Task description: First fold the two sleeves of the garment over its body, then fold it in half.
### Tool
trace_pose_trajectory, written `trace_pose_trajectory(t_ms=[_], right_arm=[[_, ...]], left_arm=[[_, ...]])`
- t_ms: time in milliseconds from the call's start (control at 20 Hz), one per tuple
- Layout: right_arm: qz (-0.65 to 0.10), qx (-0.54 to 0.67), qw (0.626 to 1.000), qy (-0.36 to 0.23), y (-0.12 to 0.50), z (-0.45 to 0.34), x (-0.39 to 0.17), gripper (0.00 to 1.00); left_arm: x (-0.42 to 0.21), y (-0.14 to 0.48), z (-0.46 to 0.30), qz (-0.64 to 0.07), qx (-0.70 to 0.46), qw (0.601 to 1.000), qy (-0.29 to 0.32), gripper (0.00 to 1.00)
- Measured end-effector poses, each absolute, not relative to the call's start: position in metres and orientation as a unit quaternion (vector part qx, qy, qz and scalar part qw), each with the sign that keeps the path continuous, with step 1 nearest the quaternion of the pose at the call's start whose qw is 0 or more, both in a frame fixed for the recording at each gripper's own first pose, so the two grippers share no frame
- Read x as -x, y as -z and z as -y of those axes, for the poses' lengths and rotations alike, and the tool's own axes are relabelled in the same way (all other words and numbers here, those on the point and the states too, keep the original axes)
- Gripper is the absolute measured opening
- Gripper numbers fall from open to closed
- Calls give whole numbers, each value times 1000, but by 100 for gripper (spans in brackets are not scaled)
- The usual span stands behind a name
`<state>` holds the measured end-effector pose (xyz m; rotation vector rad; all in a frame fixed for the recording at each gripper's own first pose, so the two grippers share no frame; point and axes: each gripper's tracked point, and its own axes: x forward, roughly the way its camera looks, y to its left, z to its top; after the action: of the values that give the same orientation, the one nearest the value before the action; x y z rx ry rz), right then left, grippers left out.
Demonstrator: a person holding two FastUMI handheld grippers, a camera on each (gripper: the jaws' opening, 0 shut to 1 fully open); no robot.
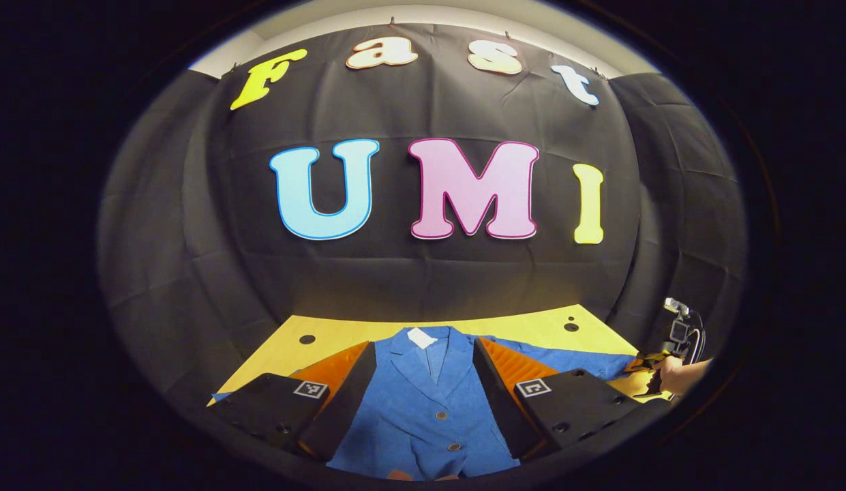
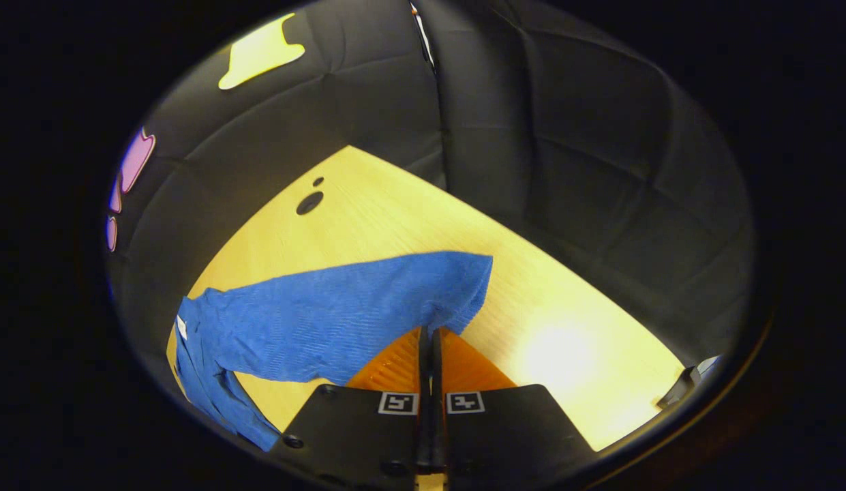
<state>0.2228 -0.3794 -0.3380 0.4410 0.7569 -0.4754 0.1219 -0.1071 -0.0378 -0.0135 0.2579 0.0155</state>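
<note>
A blue buttoned jacket (image 1: 423, 409) lies face up on the yellow table (image 1: 532, 324), collar and white label toward the far wall. My left gripper (image 1: 424, 344) hovers open over its chest, fingers wide apart with nothing between them. Its one sleeve (image 1: 566, 351) stretches out to the right, where a hand (image 1: 685, 375) holds my right gripper (image 1: 651, 372) at the cuff. In the right gripper view, the sleeve (image 2: 341, 307) runs left toward the jacket body (image 2: 204, 368), and my right gripper (image 2: 429, 335) is shut on the cuff's near edge.
The table (image 2: 395, 211) has small round holes (image 2: 309, 202) near its far corners. Black cloth walls stand close behind and beside it. A small dark object (image 2: 685, 387) sits at the table edge in the right gripper view. Bare tabletop lies beyond the cuff.
</note>
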Motion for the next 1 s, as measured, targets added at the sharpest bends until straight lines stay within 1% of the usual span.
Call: trace_pose_trajectory(t_ms=[150,350,450,550,650,750,950,1000], right_arm=[[-307,-206,907,203,284,345,-229,1],[-238,-193,938,163,212,290,-230,1],[-212,-186,953,114,177,241,-230,1],[-209,-173,961,52,151,175,-230,1],[-211,-160,964,-9,137,105,-236,0],[-217,-137,965,-56,135,44,-246,1],[-235,-106,957,-131,146,-86,-268,1],[-236,-96,956,-145,154,-116,-271,1]], left_arm=[[-114,38,96,-125,9,992,-4,82],[-99,27,57,-108,26,993,-29,82],[-88,25,37,-101,41,993,-37,82],[-74,28,15,-98,45,993,-52,82],[-57,34,-7,-99,54,991,-70,82],[-40,44,-29,-105,68,988,-93,82],[-7,70,-84,-130,92,975,-155,82],[0,75,-101,-132,104,970,-174,80]])
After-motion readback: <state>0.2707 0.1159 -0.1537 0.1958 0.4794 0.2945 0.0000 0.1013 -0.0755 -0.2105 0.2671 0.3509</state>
